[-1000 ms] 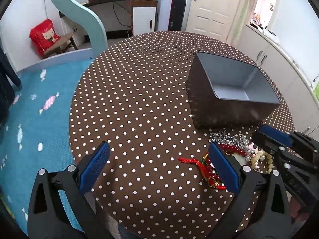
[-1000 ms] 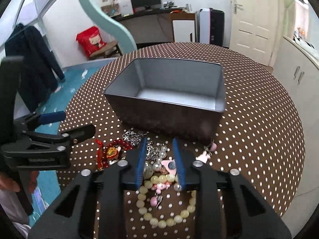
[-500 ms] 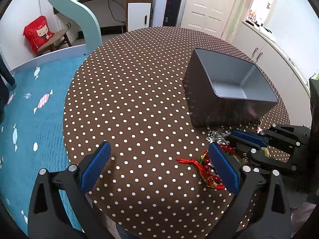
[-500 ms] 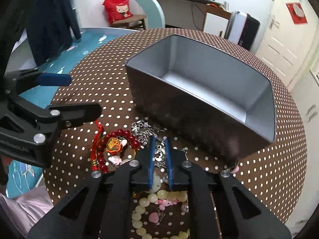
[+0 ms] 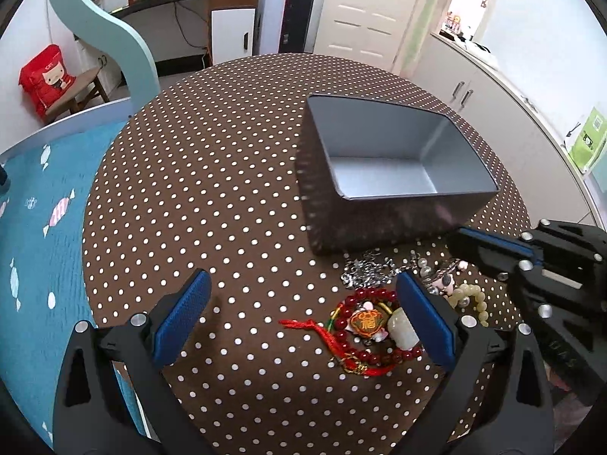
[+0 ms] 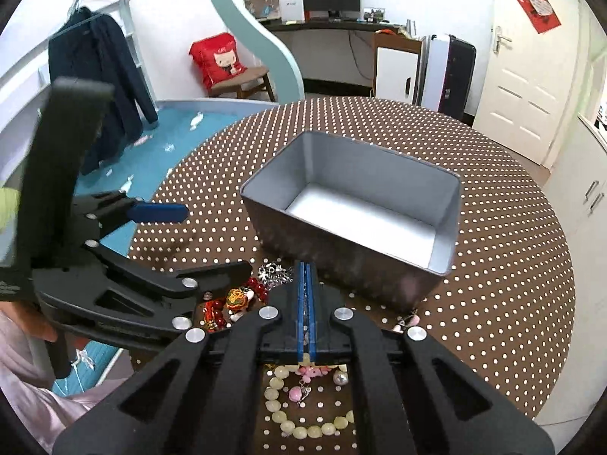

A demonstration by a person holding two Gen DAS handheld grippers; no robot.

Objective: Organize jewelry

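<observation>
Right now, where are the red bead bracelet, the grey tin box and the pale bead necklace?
red bead bracelet (image 5: 379, 354), left wrist view, on its near beads.
grey tin box (image 6: 343, 261), right wrist view, on its near outer wall.
pale bead necklace (image 6: 282, 419), right wrist view, on its left-hand beads.

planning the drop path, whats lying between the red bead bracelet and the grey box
In the left wrist view, a silver chain lies on the dotted tablecloth between the red bead bracelet and the grey box; nothing else lies there.

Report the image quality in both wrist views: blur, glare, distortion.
Left wrist view: strong fisheye bending with dark corners, window blown out, tin box and red bracelet sharp. Right wrist view: same bending, the left tool is smeared by motion blur along its upper handle, soft sheen inside the box.
</observation>
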